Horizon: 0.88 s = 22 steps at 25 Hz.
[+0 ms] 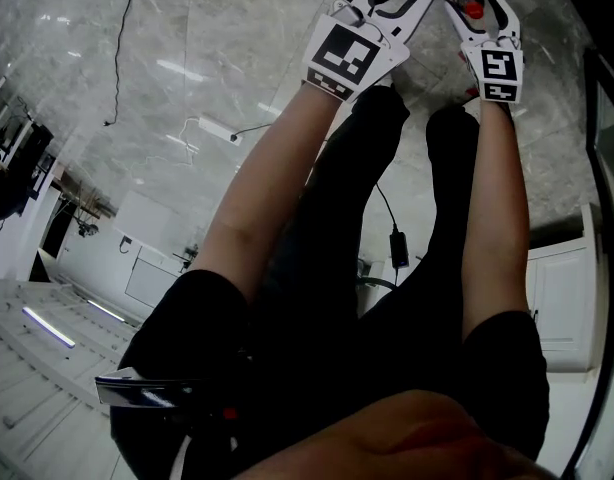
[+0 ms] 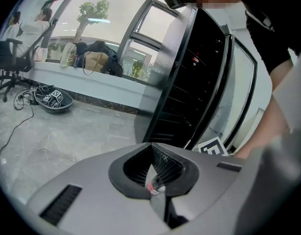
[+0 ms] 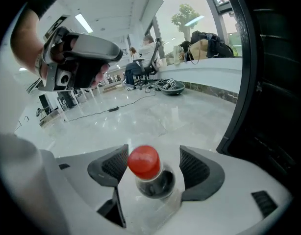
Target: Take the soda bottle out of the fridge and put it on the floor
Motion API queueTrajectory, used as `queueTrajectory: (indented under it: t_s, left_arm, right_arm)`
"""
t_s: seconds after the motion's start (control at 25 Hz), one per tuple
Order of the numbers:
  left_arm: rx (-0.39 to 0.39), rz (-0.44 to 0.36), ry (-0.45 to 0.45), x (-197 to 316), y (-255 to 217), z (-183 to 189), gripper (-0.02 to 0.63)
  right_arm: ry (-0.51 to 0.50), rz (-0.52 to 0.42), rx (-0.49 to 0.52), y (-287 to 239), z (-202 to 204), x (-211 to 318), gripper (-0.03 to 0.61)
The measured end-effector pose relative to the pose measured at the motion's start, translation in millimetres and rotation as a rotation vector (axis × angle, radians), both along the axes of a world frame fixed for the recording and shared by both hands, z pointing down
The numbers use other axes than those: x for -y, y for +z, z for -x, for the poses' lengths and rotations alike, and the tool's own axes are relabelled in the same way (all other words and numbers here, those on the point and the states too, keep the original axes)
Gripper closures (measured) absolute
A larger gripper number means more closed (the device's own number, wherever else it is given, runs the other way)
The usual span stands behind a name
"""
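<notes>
2 grippers out ahead of me, arms stretched over pale marble floor (image 1: 237, 58).

Right gripper (image 3: 151, 156): jaws clamped on the soda bottle (image 3: 155, 186). Its clear body fills the gap between the pads. Red cap (image 3: 143, 161) tips toward the camera, with dark drink below it.

Left gripper (image 2: 151, 148): jaws together, holding nothing.

Head view gives only the red cap between the right jaws. The bottle's body shows in the right gripper view alone. Whether its base touches the floor, I cannot tell.

Fridge (image 2: 194, 82) is near the grippers. Left gripper view shows its black slatted face; right gripper view catches only a dark edge of it. Left gripper view also picks up the right cube's square marker (image 2: 212, 147).

Print: black-and-white marker squares on both cubes; nothing else legible at this size.
</notes>
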State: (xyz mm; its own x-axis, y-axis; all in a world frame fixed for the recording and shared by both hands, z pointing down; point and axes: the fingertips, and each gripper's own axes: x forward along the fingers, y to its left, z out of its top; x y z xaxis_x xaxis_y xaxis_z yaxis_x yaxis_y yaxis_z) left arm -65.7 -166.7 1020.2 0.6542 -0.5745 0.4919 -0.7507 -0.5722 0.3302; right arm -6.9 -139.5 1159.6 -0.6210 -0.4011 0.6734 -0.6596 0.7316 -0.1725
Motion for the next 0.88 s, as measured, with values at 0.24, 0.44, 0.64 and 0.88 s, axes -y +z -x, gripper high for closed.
queueTrajectory:
  t_s: [0.24, 0.44, 0.64, 0.88]
  left_arm:
    - [0.006, -0.048, 0.018, 9.7, -75.2, -7.7, 0.618]
    - [-0.023, -0.109, 0.016, 19.7, -185.7, -17.6, 0.618]
    - [-0.054, -0.142, 0.067, -10.2, -322.2, -36.0, 0.618]
    - [-0.114, -0.181, 0.164, -42.9, -448.2, -49.7, 0.618]
  right_arm:
    - [0.014, -0.092, 0.042, -109.6, -4.7, 24.8, 0.268]
    - [0.06, -0.189, 0.161, -261.7, -9.1, 45.9, 0.268]
    - [0.046, -0.238, 0.279, -430.4, -17.3, 13.8, 0.268]
    - [0.047, -0.256, 0.393, -581.2, -33.7, -20.9, 0.329]
